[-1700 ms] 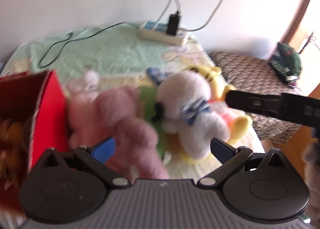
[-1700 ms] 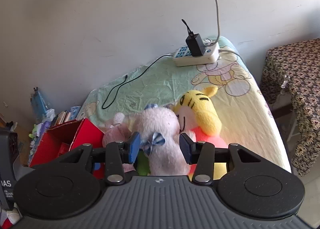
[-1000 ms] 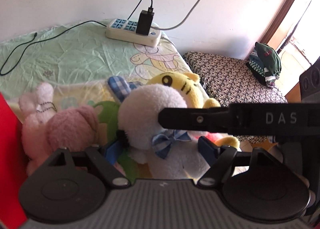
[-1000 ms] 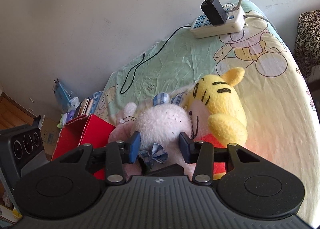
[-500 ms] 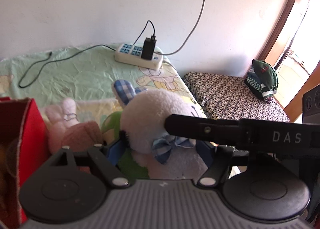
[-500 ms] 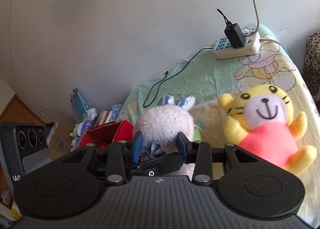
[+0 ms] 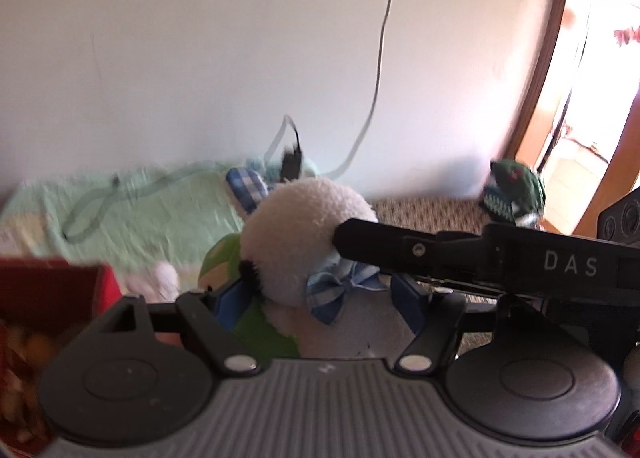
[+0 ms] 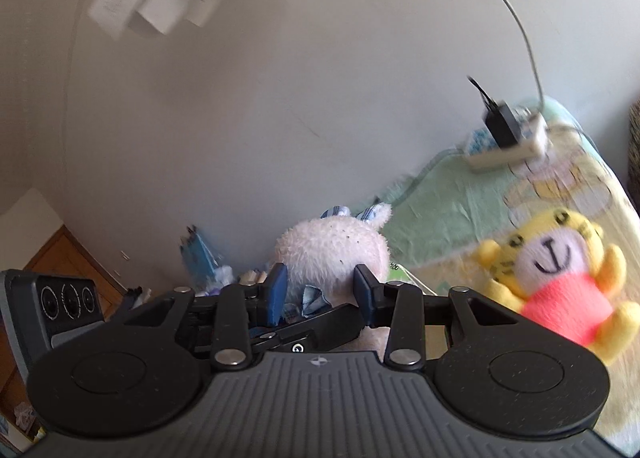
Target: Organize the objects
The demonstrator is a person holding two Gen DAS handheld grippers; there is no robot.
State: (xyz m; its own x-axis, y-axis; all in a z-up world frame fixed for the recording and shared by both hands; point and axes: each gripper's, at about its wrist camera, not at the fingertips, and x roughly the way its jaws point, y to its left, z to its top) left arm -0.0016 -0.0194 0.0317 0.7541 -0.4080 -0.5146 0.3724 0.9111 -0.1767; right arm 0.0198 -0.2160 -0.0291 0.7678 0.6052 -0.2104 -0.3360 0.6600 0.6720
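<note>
Plush toys on a bed [image 8: 452, 194] with a green and yellow cartoon sheet, white wall behind. Red box [image 7: 60, 290] at the bed's left edge, something orange inside, blurred. Yellow tiger plush [image 8: 556, 278] in a pink shirt lies face up near the bed's right edge. White fluffy plush [image 7: 308, 234] with blue checked ears and bow is lifted off the sheet; both my claws are on it. My left gripper [image 7: 316, 298] is clamped on white plush's body, a green plush [image 7: 256, 322] pressed against the left finger. My right gripper [image 8: 320, 290] is clamped on the same plush, around the neck by the bow. Pink plush [image 7: 160, 282] on the sheet just beside the box. White power strip [image 8: 512, 142] with a black charger [image 8: 500, 122] near the bed's far edge by the wall.
</note>
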